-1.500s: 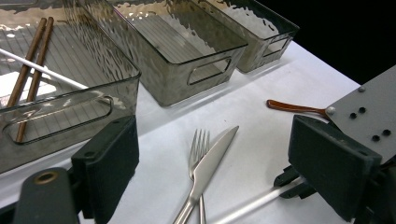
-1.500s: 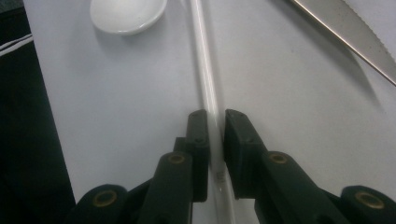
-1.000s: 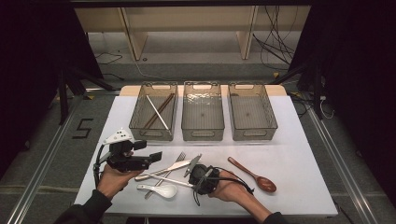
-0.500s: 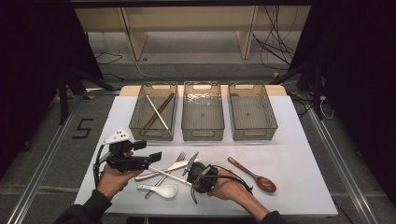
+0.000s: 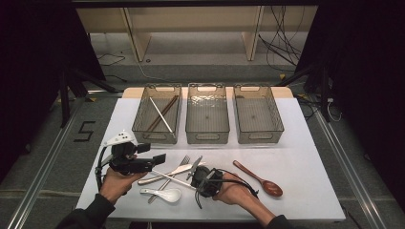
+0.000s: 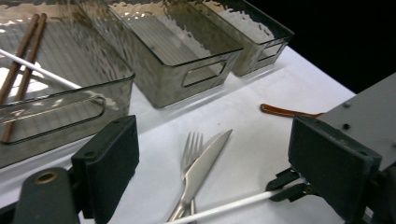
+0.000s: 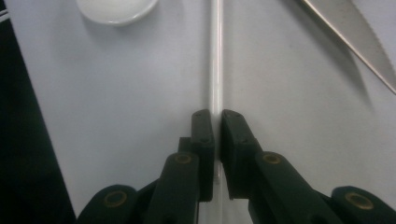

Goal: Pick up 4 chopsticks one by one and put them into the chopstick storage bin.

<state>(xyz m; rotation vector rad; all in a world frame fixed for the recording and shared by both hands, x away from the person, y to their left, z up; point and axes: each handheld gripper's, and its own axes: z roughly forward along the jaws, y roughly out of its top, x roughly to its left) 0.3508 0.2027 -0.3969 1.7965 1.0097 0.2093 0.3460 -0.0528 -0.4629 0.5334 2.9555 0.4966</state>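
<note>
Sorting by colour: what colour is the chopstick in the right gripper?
White chopstick, clearest in the right gripper view.

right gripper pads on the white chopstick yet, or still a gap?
Touching. The right gripper view shows the right gripper with both pads closed against the white chopstick, no gap either side; its jaws have just been closing.

Three clear bins [image 5: 207, 119] stand in a row at the 12 o'clock side of the table [image 5: 305, 157]. The left bin holds brown chopsticks [image 5: 162, 113] and a white one. A fork [image 6: 191, 154], knife [image 6: 205, 163], white spoon [image 5: 165, 194] and wooden spoon [image 5: 260, 179] lie toward 6 o'clock.
</note>
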